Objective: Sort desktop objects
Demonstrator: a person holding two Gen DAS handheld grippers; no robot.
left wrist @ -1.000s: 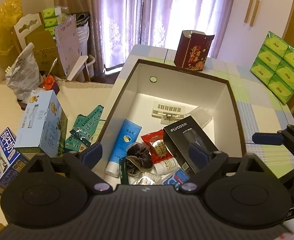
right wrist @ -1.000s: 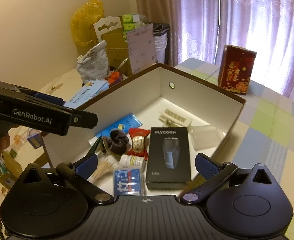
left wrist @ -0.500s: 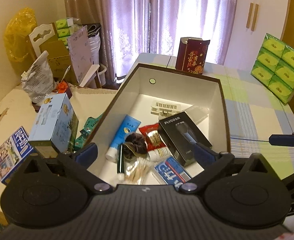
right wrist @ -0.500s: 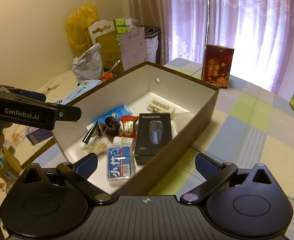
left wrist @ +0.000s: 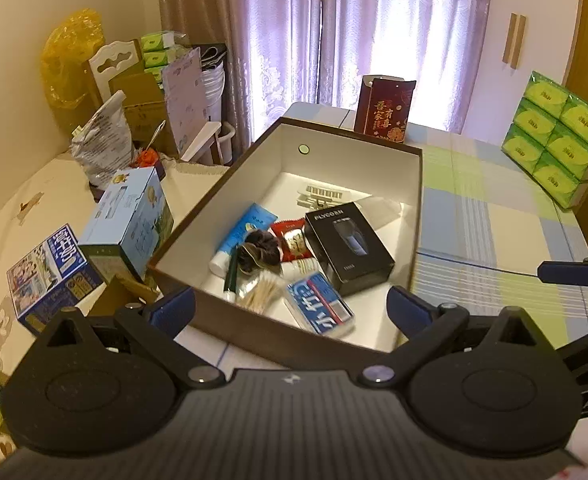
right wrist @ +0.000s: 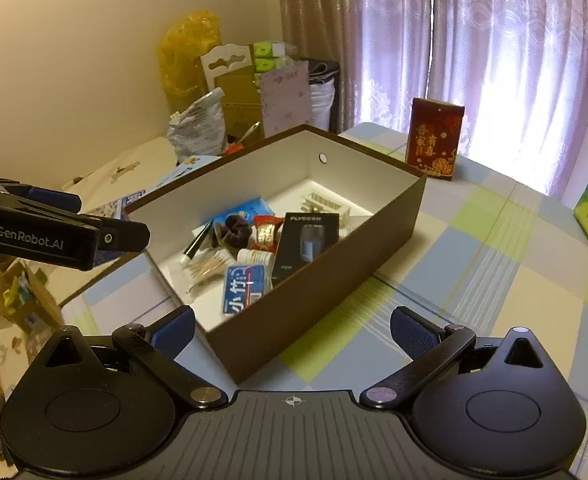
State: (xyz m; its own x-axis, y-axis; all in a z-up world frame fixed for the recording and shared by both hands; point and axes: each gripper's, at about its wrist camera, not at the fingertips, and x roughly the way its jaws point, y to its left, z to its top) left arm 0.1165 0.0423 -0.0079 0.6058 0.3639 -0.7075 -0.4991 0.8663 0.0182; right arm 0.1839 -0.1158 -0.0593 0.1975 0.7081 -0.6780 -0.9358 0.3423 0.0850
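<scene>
Left gripper [left wrist: 290,306]: jaws spread wide, nothing between them; fingers faced with dark blue ribbed pads [left wrist: 173,309]. Held over near end of brown cardboard box [left wrist: 418,216].
Right gripper [right wrist: 292,330]: likewise spread wide and empty, poised over checked tablecloth [right wrist: 493,248] just off box's near corner. Matte black bodies, ridged grey housings on both.

Box: rectangular, open-topped, brown outside, smooth white inside, small round hole in far wall. Sorted objects all lying inside:
- black rectangular shaver carton [left wrist: 349,248], glossy, flat against right wall
- blue-and-white tissue pack [left wrist: 319,308], soft plastic wrap, near corner
- bundle of cotton swabs [left wrist: 260,292] in clear wrap, beside tissue pack
- dark fabric scrunchie [left wrist: 258,250], puckered, partly over blue tube [left wrist: 242,236]
- red snack sachet [left wrist: 294,238] between scrunchie and carton
- small white bottle [right wrist: 256,256] lying on side
- white ridged plastic piece [left wrist: 325,196] toward far end

Surroundings: red printed carton [left wrist: 385,110] upright behind box; stacked green tissue packs [left wrist: 555,140] at right table edge; light blue carton [left wrist: 128,220] and crinkled silver bag [left wrist: 102,144] on left surface. Lilac curtains [left wrist: 333,28] behind, backlit.

Obstruction: in right wrist view, near brown wall hides lower part of shaver carton; left gripper's arm crosses left edge.
</scene>
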